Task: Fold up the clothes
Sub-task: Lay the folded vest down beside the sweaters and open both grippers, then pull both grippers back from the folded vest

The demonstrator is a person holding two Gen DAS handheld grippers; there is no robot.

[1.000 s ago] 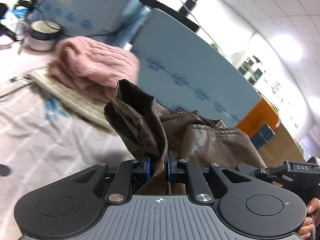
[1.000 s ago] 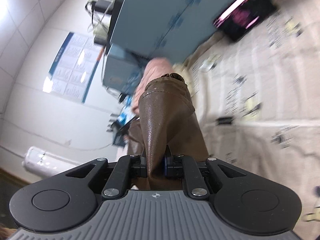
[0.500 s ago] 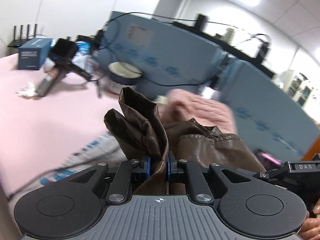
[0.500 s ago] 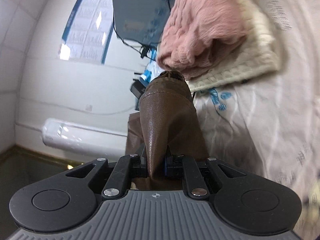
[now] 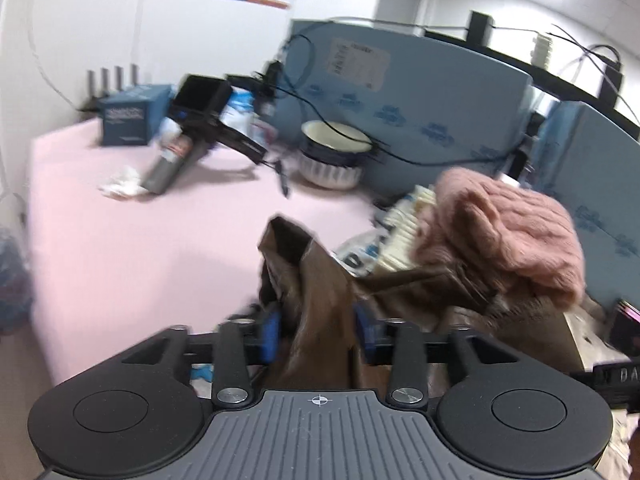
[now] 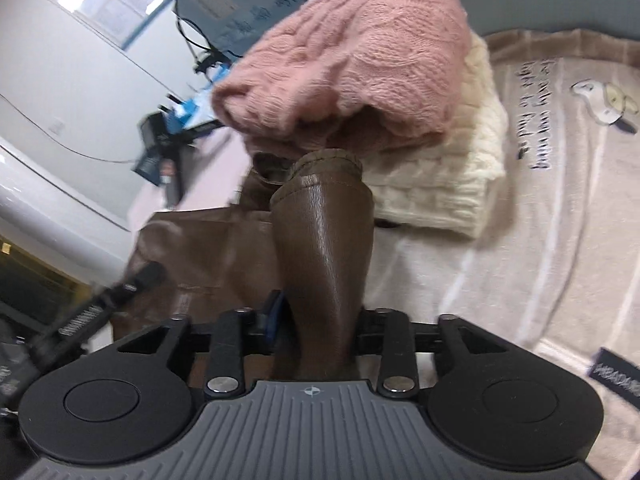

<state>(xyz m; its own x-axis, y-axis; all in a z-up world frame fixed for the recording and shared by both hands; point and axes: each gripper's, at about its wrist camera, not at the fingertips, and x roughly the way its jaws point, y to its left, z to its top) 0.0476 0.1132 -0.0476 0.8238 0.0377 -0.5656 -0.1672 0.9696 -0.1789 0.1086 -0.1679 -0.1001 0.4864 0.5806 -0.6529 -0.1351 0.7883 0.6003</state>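
Left wrist view: left gripper (image 5: 316, 330) with jaws parted wider than the fold of brown leather garment (image 5: 316, 280) standing between them, blue pads (image 5: 269, 330) set a little off the leather on either side, so released or nearly so, though blur leaves actual contact unsure. Garment rising straight ahead from between the jaws, then spreading ahead and right toward a pink knit sweater (image 5: 508, 224) stacked on a cream knit (image 5: 404, 228), both ahead-right of the jaws. Ahead-left, bare pink tabletop (image 5: 120, 240); far ahead, a bowl (image 5: 334, 152) and a blue box (image 5: 130, 114). Right wrist view: right gripper (image 6: 316, 326) likewise spread, a smooth tube of the same garment, probably a sleeve or hem, running up between the jaws with its long axis straight along them, its stitched end touching or tucked just under the pink sweater directly ahead. Left pad just off the leather; right side hidden by the fabric, so hold looks loosened, not clenched. More brown leather lying left of the jaws, printed cloth (image 6: 560, 184) covering the table right of them. Likely step: setting the folded garment down beside the stack. Turning point: garment lying dead ahead of both jaws, right gripper apparently nearer the stack, so any withdrawal best straight back along that axis to avoid dragging the fold open.
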